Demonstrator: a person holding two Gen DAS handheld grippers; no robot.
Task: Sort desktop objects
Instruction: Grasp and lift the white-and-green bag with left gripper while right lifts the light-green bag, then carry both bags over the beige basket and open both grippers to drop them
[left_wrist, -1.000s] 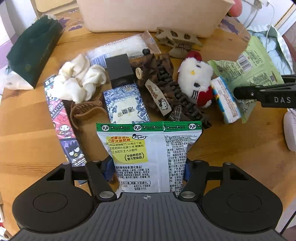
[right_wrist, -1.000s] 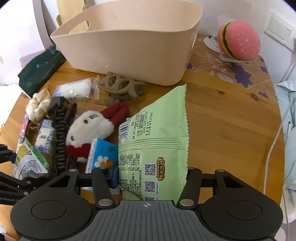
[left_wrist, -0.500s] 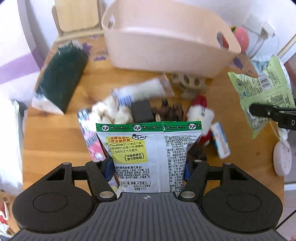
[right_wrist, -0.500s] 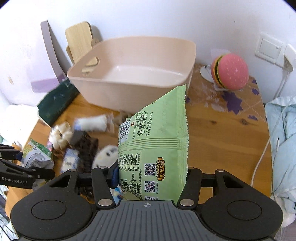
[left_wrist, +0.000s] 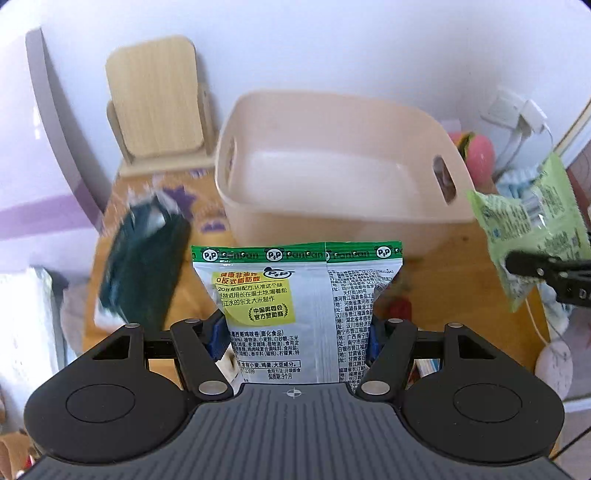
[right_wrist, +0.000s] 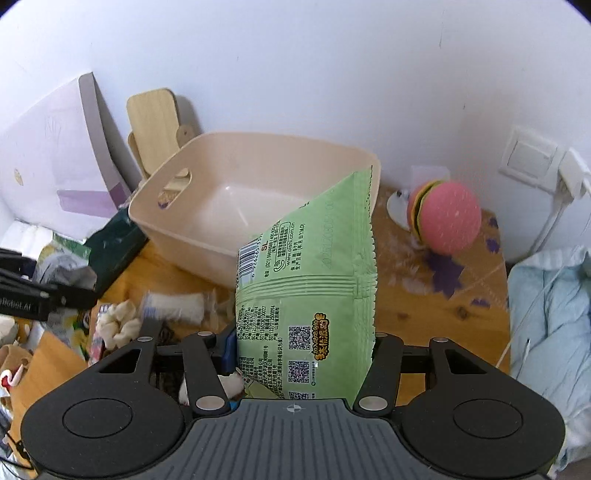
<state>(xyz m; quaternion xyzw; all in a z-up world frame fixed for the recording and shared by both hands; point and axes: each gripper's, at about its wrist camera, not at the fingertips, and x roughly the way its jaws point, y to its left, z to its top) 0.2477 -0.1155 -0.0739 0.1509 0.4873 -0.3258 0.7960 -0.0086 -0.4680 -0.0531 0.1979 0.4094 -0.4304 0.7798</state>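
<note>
I hold both packets above the tabletop (right_wrist: 436, 314). The left claw (left_wrist: 295, 339) is clenched on the upright white snack bag (left_wrist: 295, 295); the right claw (right_wrist: 299, 350) is clenched on the green snack bag (right_wrist: 314, 288). The beige bin (left_wrist: 332, 177) lies ahead of both claws, open and empty. Its near wall stands between the bags and the interior, and the right claw appears nearer.

White snack bag (left_wrist: 295, 310), green top band, upright, held aloft before the basket; green snack bag (right_wrist: 310, 291) upright, likewise aloft; beige basket (right_wrist: 207, 229) empty, on table.
</note>
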